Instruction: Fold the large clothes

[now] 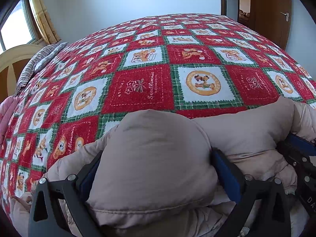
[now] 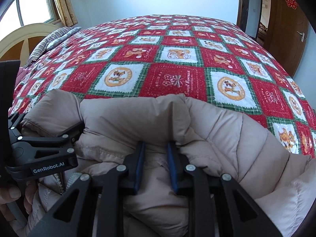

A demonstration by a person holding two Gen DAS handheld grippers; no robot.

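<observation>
A beige quilted puffer jacket (image 1: 154, 158) lies bunched at the near edge of the bed, and it also shows in the right wrist view (image 2: 227, 134). My left gripper (image 1: 156, 154) has its blue-padded jaws set wide around a thick puffy fold of the jacket and pressing on it. My right gripper (image 2: 156, 148) is shut on a narrower bunch of the jacket fabric. The right gripper appears at the right edge of the left view (image 1: 296, 152). The left gripper appears at the left of the right view (image 2: 49, 142). A zipper (image 2: 59, 183) shows near the bottom left.
The bed carries a red, white and green patchwork blanket (image 1: 142, 86) with bear pictures. A striped pillow (image 1: 37, 59) and headboard (image 1: 13, 59) are at the left. A window (image 2: 29, 6) is at far left, a wooden door (image 2: 286, 29) at far right.
</observation>
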